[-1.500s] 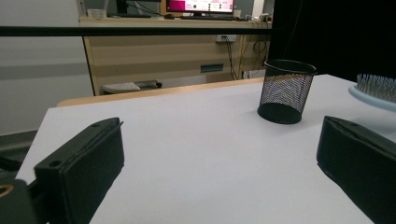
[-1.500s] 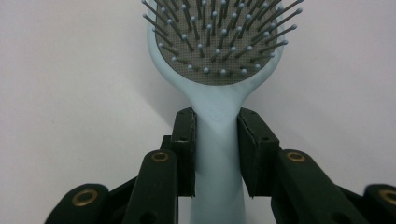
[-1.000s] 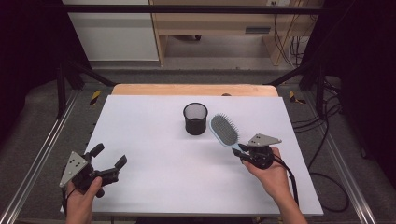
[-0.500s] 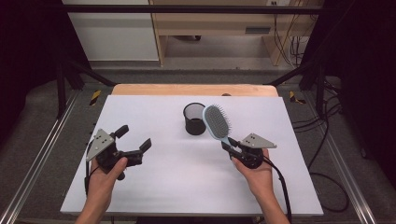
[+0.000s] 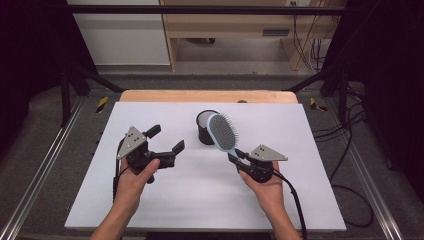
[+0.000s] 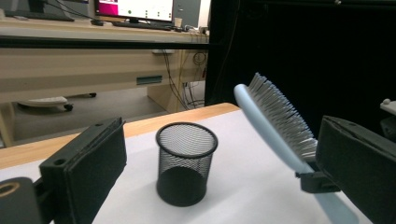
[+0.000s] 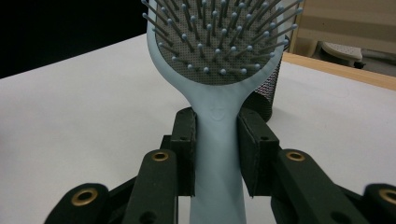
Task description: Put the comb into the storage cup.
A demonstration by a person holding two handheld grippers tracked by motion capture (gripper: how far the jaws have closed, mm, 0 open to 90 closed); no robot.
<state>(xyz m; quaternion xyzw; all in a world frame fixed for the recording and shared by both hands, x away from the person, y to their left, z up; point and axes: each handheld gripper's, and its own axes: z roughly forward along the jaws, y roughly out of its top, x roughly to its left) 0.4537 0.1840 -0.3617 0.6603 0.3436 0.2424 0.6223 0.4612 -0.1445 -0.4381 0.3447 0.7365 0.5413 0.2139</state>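
A light blue hairbrush (image 5: 222,131) with grey bristles is raised off the white table (image 5: 200,200), bristles up, its head by the rim of a black mesh cup (image 5: 202,131). My right gripper (image 5: 236,156) is shut on the brush handle. In the right gripper view both pads (image 7: 186,156) squeeze the handle (image 7: 217,140), with the cup (image 7: 264,100) behind the brush head. My left gripper (image 5: 166,138) is open and holds nothing, left of the cup. In the left gripper view my left gripper (image 6: 224,177) faces the cup (image 6: 186,163), with the tilted brush (image 6: 275,121) to its right.
The table's wooden far edge (image 5: 200,96) lies just behind the cup. Metal rails (image 5: 45,165) run along both sides of the table. Cables (image 5: 350,150) lie on the floor at the right. A desk and cabinet (image 5: 215,30) stand beyond the table.
My right gripper has lifted the brush off the table and carried it left, up to the cup. My left gripper has moved forward and right toward the cup, still open.
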